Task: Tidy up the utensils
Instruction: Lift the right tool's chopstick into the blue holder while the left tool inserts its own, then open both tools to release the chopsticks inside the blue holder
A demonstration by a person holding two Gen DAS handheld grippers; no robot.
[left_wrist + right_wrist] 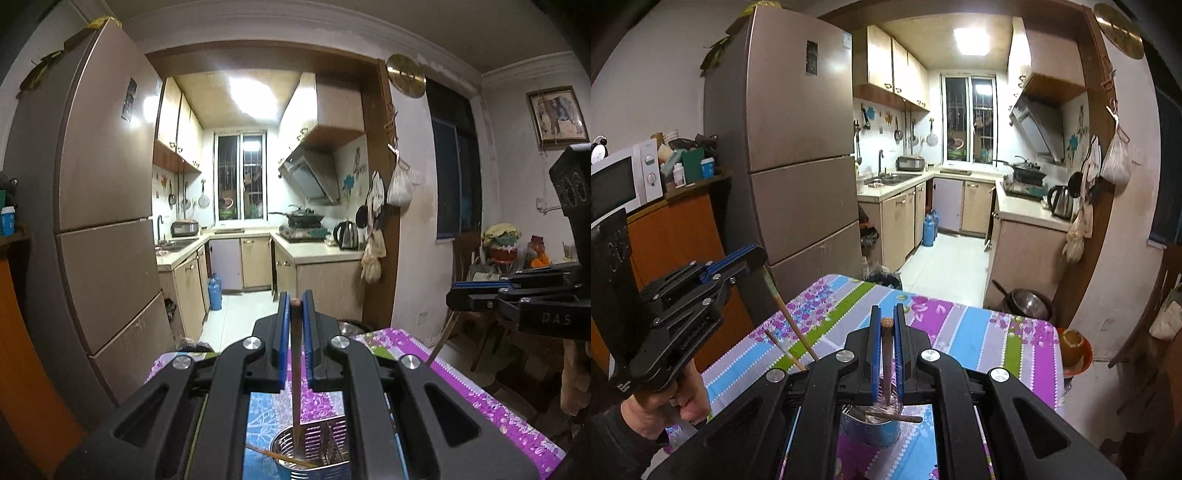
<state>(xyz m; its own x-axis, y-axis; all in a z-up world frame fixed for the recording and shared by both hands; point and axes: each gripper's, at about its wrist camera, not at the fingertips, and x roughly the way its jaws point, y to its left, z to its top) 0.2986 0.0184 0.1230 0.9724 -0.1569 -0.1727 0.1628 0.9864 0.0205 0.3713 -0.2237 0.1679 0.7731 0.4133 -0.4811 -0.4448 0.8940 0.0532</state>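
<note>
My left gripper (295, 301) is shut on a thin brown chopstick (295, 369) that hangs down with its tip inside a perforated steel utensil holder (314, 446) on the flowered tablecloth (461, 391). The holder has another chopstick lying across it. My right gripper (885, 314) is shut on a dark wooden-handled utensil (886, 354) standing over a blue metal cup (871, 424) that holds several utensils. The left gripper shows in the right wrist view (753, 258), gripping its chopstick (792, 321). The right gripper shows at the right of the left wrist view (452, 293).
The table (960, 332) stands before a kitchen doorway. A tall fridge (798, 147) and an orange cabinet with a microwave (624, 181) are on the left. A steel pot (1028, 302) and wooden chairs (1152, 332) are on the right. A bowl (1075, 345) sits past the table's right edge.
</note>
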